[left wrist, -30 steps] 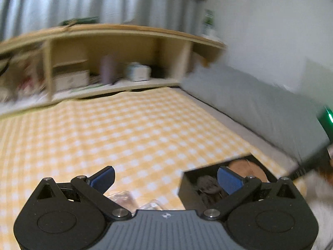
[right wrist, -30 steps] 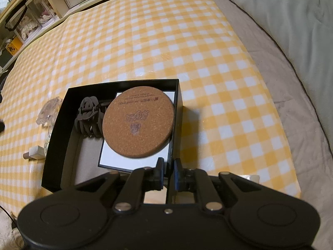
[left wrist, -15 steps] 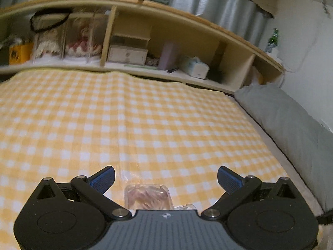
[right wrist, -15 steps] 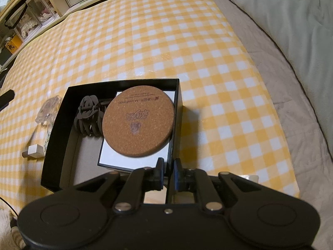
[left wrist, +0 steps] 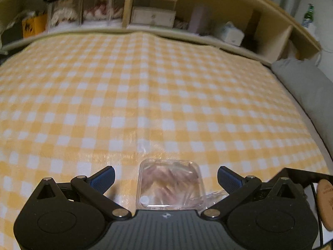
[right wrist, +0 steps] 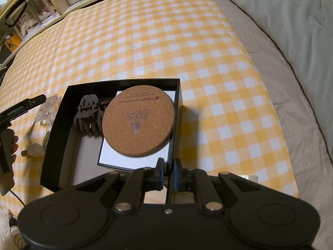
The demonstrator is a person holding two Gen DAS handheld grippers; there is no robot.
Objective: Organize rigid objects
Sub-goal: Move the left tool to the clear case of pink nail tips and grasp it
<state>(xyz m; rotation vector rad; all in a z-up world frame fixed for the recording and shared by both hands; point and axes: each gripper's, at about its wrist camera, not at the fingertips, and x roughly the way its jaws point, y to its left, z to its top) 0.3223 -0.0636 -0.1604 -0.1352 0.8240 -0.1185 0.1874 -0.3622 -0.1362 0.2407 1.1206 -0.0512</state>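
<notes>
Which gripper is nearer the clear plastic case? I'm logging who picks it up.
Left. The left gripper hangs open right over the clear plastic case; the right gripper is clamped on the black box wall, across the box.

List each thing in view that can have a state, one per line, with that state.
left gripper: open, clear case between its fingers, untouched
right gripper: shut on the black box's near wall
black box: lidless, on the checked cloth
cork coaster: flat in the box
dark hair claw: in the box
clear case: closed, outside the box
</notes>
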